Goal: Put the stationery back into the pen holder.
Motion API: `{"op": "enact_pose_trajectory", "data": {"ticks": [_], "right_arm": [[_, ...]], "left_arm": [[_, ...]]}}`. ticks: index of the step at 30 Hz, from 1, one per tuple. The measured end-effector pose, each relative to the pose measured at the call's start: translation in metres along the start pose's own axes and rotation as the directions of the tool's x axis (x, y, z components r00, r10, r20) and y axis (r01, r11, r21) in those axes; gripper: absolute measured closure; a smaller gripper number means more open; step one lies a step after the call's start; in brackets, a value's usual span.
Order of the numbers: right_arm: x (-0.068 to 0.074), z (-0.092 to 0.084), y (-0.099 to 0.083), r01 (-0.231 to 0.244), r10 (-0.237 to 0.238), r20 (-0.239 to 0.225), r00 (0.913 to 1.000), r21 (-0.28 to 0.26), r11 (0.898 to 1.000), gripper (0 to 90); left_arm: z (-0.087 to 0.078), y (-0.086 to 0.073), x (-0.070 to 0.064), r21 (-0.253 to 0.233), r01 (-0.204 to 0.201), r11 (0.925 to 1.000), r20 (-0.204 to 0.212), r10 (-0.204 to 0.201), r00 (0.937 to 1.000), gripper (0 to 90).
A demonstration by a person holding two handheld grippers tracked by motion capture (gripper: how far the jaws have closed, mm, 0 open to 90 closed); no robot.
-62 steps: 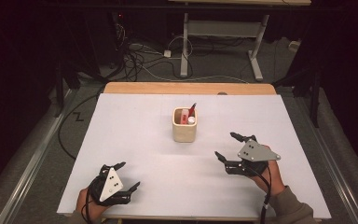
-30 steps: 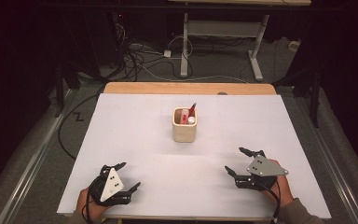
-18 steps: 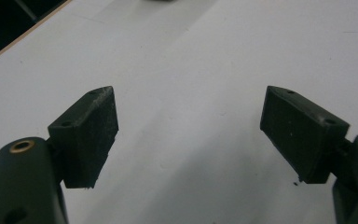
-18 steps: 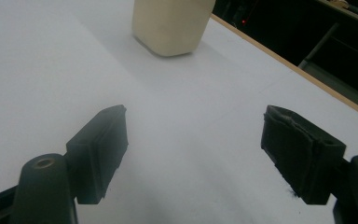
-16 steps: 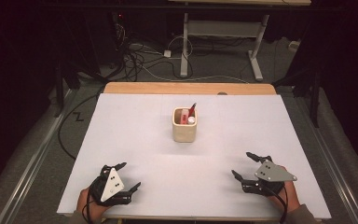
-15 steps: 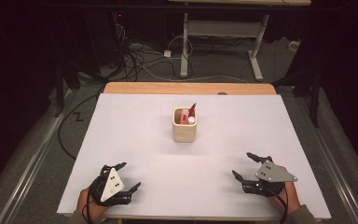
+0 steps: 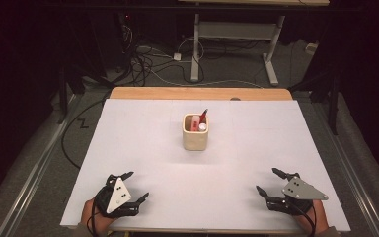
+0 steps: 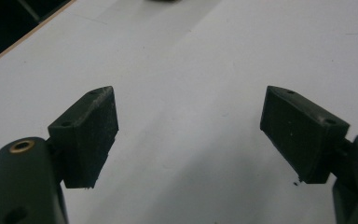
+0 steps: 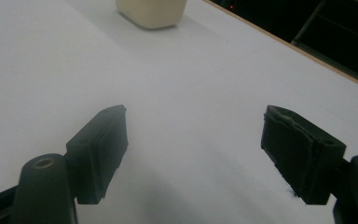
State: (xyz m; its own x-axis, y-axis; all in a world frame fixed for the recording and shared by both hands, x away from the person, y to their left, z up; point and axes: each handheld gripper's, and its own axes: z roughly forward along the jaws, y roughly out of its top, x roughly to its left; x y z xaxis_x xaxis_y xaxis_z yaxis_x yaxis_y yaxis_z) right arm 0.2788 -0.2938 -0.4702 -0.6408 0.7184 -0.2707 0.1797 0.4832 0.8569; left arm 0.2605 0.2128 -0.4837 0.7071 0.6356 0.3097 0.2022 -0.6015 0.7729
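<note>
Left gripper (image 7: 137, 187) jaws apart near our table (image 7: 143, 143) edge, right gripper (image 7: 269, 181) likewise spread, cream pen holder (image 7: 195, 138) well apart from both.

A cream, square-sided holder (image 7: 196, 137) stands upright mid-table, with a red pen (image 7: 203, 117) leaning inside.

Lab setting: white-topped table (image 7: 128, 148), floor cables (image 7: 153, 59) (tangled), bare desk frame (image 7: 232, 34) behind.
</note>
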Motion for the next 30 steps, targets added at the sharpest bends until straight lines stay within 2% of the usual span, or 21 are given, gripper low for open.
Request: {"op": "enact_pose_trajectory", "data": {"ticks": [6, 11, 14, 30], "right_arm": [[0.002, 0.001, 0.001, 0.015, -0.015, -0.001, 0.9999, -0.002, 1.000, 22.8], [0.001, -0.003, 0.001, 0.008, -0.008, 0.004, 1.0000, -0.017, 1.000, 22.8], [0.003, -0.005, 0.002, 0.024, -0.024, 0.010, 0.9997, -0.017, 1.000, 22.8], [0.007, -0.009, 0.001, 0.016, -0.016, 0.025, 0.9996, -0.010, 1.000, 22.8]], "left_arm": [[0.002, 0.002, 0.001, 0.002, -0.003, 1.0000, -0.003, 0.003, 1.0000, 18.4], [0.003, 0.004, -0.003, 0.004, -0.014, 0.9999, 0.004, 0.014, 0.9999, 18.4], [0.003, 0.005, -0.004, 0.000, -0.018, 0.9998, 0.007, 0.018, 0.9998, 18.4], [0.010, 0.010, -0.004, -0.008, -0.026, 0.9996, 0.024, 0.026, 0.9994, 18.4]]}}
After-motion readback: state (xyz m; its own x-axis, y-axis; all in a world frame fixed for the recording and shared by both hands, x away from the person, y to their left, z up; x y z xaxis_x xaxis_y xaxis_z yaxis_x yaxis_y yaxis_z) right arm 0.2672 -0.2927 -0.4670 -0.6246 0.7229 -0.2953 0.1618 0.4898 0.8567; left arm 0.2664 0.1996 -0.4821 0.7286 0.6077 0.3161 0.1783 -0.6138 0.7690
